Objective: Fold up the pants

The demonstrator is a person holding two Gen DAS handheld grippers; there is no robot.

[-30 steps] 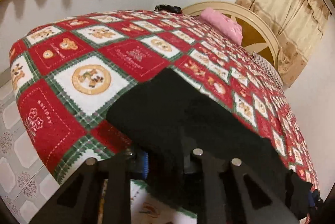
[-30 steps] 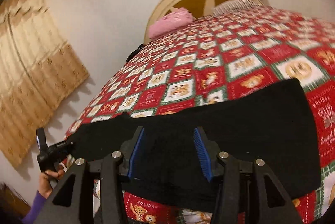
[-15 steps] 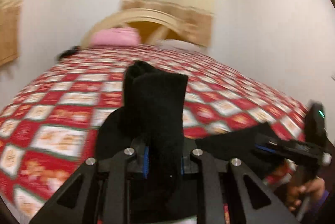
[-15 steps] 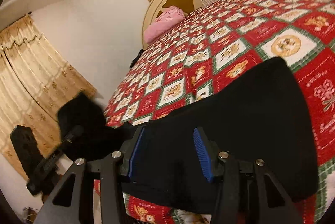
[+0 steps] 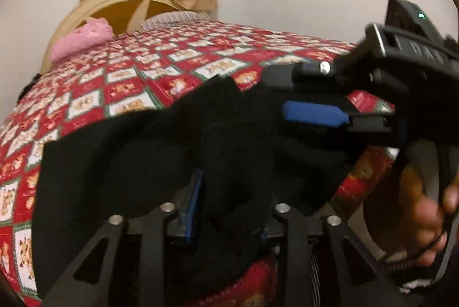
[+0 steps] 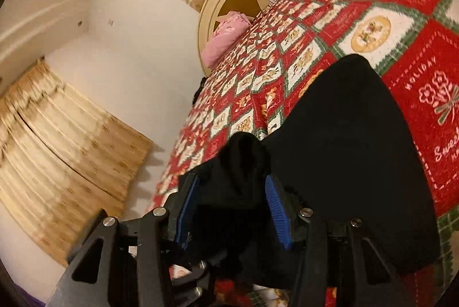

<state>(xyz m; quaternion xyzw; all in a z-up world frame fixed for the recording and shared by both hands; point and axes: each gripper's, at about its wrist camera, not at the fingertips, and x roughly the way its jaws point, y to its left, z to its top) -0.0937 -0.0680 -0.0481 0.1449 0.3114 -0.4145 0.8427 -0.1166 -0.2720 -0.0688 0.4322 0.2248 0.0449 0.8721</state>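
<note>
Left claw (image 5: 229, 206) opening around black pants (image 5: 129, 163)

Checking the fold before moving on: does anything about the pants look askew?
Yes. The black pants lie mostly flat, but their near end is bunched in a lump instead of lying edge to edge.

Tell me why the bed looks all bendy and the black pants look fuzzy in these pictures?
Left wrist view: the fisheye lens curves the bed cover into a dome, and motion smears the black pants and the hand. Right wrist view: same bending, corners dark, the curtain a little streaky, the cover's print sharper; warm room light throughout.
</note>
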